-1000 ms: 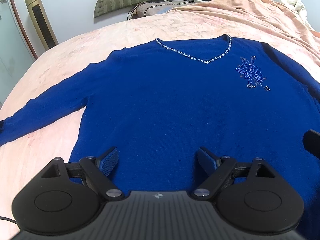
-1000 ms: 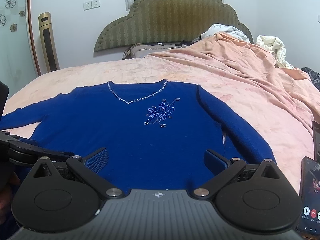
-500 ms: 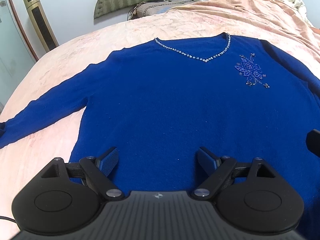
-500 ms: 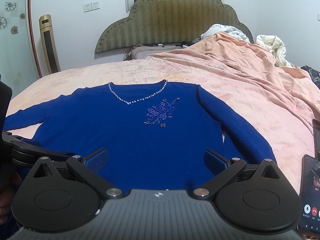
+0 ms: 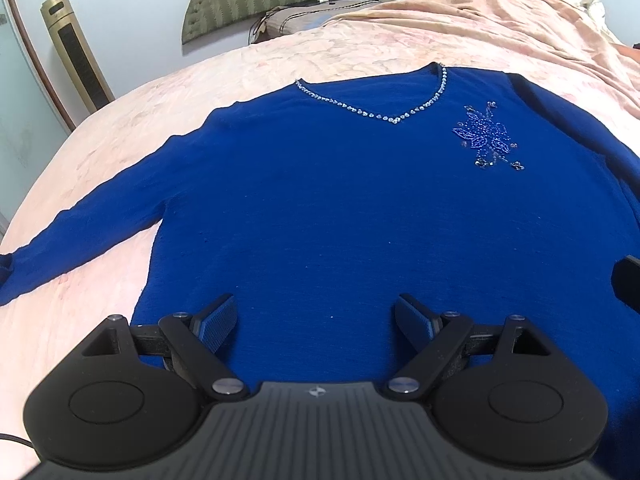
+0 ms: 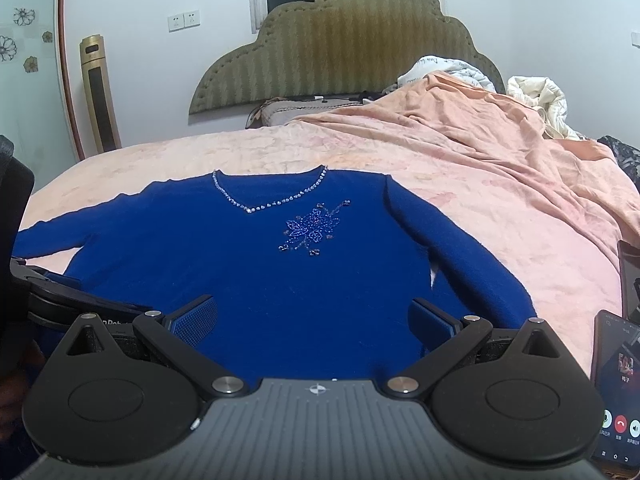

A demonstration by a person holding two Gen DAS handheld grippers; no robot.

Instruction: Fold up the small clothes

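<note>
A royal blue long-sleeved sweater point(image 5: 340, 208) point(image 6: 248, 264) lies flat, face up, on a pink bedspread, with a beaded V neckline and a beaded flower point(image 5: 486, 136) point(image 6: 314, 230) on the chest. Its sleeves spread out to both sides. My left gripper point(image 5: 316, 320) hovers open over the lower hem area, nothing between its blue pads. My right gripper point(image 6: 314, 320) is open too, above the hem toward the sweater's right side. The left gripper's body shows at the left edge of the right wrist view.
The pink bedspread point(image 6: 500, 208) rises into rumpled folds at the far right, with white bedding point(image 6: 536, 100) behind. An olive headboard point(image 6: 340, 52) and a gold tower unit point(image 6: 100, 92) stand at the back. A phone point(image 6: 618, 392) with a lit screen lies at the right.
Both views have shifted slightly; the sweater sits a touch lower and closer in the left wrist view. Both grippers stay open and the sweater has not moved on the bed.
</note>
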